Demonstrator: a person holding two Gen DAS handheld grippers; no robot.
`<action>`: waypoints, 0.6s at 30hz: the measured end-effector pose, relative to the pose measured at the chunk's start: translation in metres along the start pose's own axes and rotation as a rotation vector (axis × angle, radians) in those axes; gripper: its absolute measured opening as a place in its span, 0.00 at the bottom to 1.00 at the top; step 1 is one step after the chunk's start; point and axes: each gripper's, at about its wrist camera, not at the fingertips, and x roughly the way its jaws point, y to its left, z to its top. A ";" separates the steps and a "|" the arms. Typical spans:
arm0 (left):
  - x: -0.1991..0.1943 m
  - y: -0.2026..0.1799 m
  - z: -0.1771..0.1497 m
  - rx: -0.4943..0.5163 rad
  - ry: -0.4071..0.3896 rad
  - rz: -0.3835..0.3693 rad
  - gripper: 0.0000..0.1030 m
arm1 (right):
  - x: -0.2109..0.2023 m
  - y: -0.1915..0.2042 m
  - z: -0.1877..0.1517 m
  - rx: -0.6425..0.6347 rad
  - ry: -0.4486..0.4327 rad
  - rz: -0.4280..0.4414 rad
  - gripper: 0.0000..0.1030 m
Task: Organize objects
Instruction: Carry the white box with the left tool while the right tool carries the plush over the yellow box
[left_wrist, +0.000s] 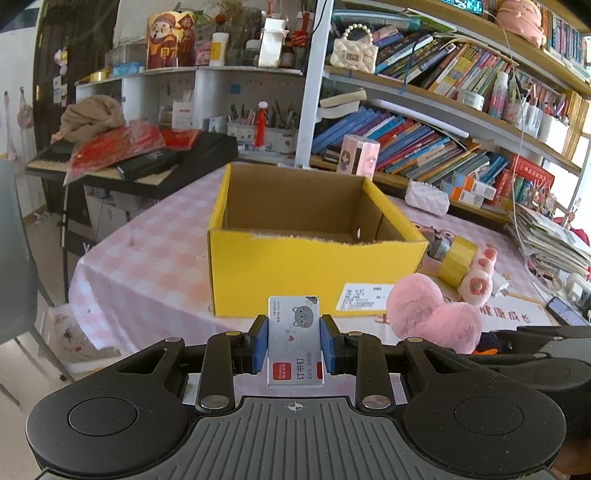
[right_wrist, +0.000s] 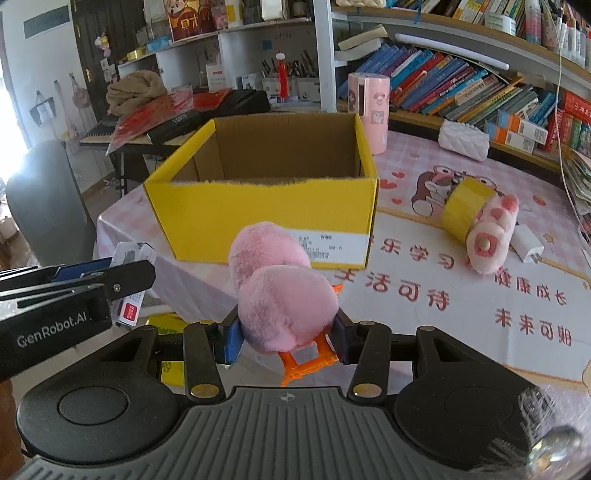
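Both sets of jaws are closed on cargo. Starting at the left, the left gripper (left_wrist: 294, 345) pinches a small box of staples (left_wrist: 294, 341) between its blue pads, narrow faces pressed, long axis running straight out along the fingers, cat print at the far end. In the right wrist view the same staple box (right_wrist: 129, 280) shows at the left edge, out past the black jaw tip.

Straight ahead of the left gripper stands the yellow cardboard box (left_wrist: 314, 266), open-topped and seemingly empty, on the pink checked tabletop (left_wrist: 147, 266). Its near wall lies just beyond the staple box's far end, so the left hand looks nearer to it, and I judge the next move to be a lift over that torn near rim, then a release inside.

Further right, the right gripper (right_wrist: 286, 336) holds a pair of pink fluffy earmuffs (right_wrist: 284, 295) with an orange frame (right_wrist: 306, 360) poking out below; the pads squeeze the nearer puff. The yellow box sits ahead and slightly left of these jaws.

Right of the box, still on the tabletop, lie a roll of yellow tape (right_wrist: 461, 208), touching a pink plush paw (right_wrist: 489, 236), and just beside that a white charger (right_wrist: 526, 243).
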 end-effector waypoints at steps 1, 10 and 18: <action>0.001 0.000 0.002 0.004 -0.004 0.001 0.27 | 0.001 0.000 0.003 0.000 -0.004 0.003 0.43; 0.016 0.002 0.030 0.020 -0.047 0.019 0.27 | 0.013 -0.002 0.034 -0.007 -0.039 0.026 0.43; 0.038 0.004 0.061 0.018 -0.089 0.036 0.27 | 0.033 -0.010 0.075 -0.015 -0.099 0.025 0.43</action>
